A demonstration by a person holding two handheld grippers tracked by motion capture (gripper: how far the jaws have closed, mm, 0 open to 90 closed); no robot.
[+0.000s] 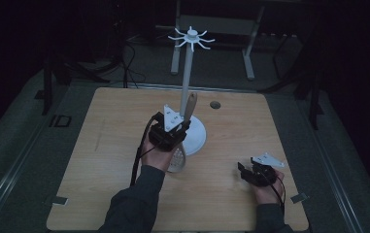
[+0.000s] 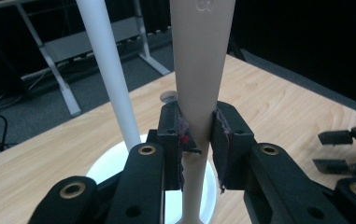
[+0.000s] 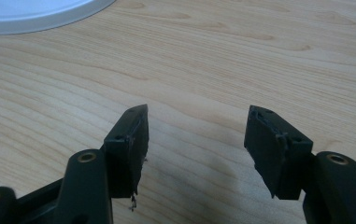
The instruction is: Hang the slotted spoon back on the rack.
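Right now your left gripper (image 1: 180, 127), just left of centre in the high view, is clamped on the pale handle of a utensil (image 1: 190, 107). In the left gripper view both pads press against that handle (image 2: 198, 70) from either side, and it runs up through the middle of the frame and off its top edge. The handle stands close to upright, tilted slightly. In the high view the utensil's perforated head (image 1: 177, 160) hangs below your left hand (image 1: 159, 154), over the table; whether it touches the wood cannot be told.

Just behind the gripper stands the white rack (image 1: 187, 68): a thin white pole on a round white base (image 1: 198, 138), topped by a ring of hooks (image 1: 191, 37) in the upper middle of the high view. In the left gripper view the pole (image 2: 110, 74) rises at upper left, beside the handle and apart from it.

Your right gripper (image 1: 248, 173) sits at the lower right of the high view, low over the wooden table (image 1: 100, 145), well apart from the rack. In the right gripper view its jaws stand wide with bare wood (image 3: 194, 93) between them, holding nothing; the rim of the white base (image 3: 35, 16) shows at that frame's upper left.
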